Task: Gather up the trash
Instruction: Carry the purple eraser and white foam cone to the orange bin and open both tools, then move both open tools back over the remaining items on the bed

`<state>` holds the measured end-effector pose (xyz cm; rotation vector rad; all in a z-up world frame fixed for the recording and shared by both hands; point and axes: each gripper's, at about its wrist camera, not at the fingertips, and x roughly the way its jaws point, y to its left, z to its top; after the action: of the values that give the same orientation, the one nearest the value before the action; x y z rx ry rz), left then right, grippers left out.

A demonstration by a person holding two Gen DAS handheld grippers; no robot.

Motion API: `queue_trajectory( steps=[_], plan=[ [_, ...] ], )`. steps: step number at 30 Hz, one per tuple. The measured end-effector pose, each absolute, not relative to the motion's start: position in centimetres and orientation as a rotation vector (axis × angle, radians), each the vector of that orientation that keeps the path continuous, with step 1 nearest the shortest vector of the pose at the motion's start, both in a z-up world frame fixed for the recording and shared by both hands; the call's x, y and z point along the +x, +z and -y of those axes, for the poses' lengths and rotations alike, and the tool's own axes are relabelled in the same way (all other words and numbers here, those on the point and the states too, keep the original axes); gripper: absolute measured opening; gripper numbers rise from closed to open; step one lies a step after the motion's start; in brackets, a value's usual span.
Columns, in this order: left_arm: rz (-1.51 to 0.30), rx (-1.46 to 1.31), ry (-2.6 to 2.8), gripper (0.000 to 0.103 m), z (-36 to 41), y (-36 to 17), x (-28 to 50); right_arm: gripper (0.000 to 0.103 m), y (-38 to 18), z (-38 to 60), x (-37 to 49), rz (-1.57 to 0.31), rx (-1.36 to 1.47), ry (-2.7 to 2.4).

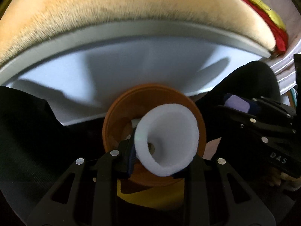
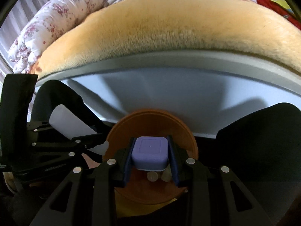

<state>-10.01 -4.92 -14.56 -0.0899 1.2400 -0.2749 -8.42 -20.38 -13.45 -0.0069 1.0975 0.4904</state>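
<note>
My left gripper (image 1: 160, 156) is shut on a white foam cup (image 1: 167, 139), held on its side with its mouth toward the camera, above an orange round bin (image 1: 116, 113). My right gripper (image 2: 151, 162) is shut on a small purple square box (image 2: 149, 153), held over the same orange bin (image 2: 120, 131). A few pale bits of trash (image 2: 152, 177) lie inside the bin. In the left wrist view the right gripper (image 1: 244, 107) with the purple box (image 1: 238, 103) is at the right. In the right wrist view the left gripper (image 2: 62, 143) with the white cup (image 2: 69, 124) is at the left.
A white table (image 1: 131, 66) with a grey rim lies beyond the bin, against a tan fluffy blanket (image 1: 112, 5). A floral quilt (image 2: 52, 18) lies at the far left. Black fabric (image 1: 24, 131) flanks both sides. Something yellow (image 1: 150, 197) sits under the bin.
</note>
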Motion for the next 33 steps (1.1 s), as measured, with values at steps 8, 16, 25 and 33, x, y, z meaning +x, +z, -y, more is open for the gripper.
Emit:
queue_trajectory(
  steps=[8, 16, 25, 33],
  plan=[
    [-1.295, -0.085, -0.242, 0.061, 4.4, -15.7, -10.0, 0.051, -14.2, 20.8, -8.0, -1.121, -0.002, 0.457],
    [-1.282, -0.101, -0.240, 0.063, 4.3, -14.7, -9.7, 0.056, -12.3, 22.0, -8.5, -1.064, 0.040, 0.443],
    [-0.976, -0.066, -0.326, 0.071, 4.0, -6.0, -10.4, 0.066, -4.0, 23.5, -6.0, -0.867, 0.016, 0.496],
    [-0.753, -0.085, -0.235, 0.080, 2.8, -0.1, -4.3, 0.066, -0.6, 22.9, 3.0, -0.767, 0.000, 0.472]
  ],
)
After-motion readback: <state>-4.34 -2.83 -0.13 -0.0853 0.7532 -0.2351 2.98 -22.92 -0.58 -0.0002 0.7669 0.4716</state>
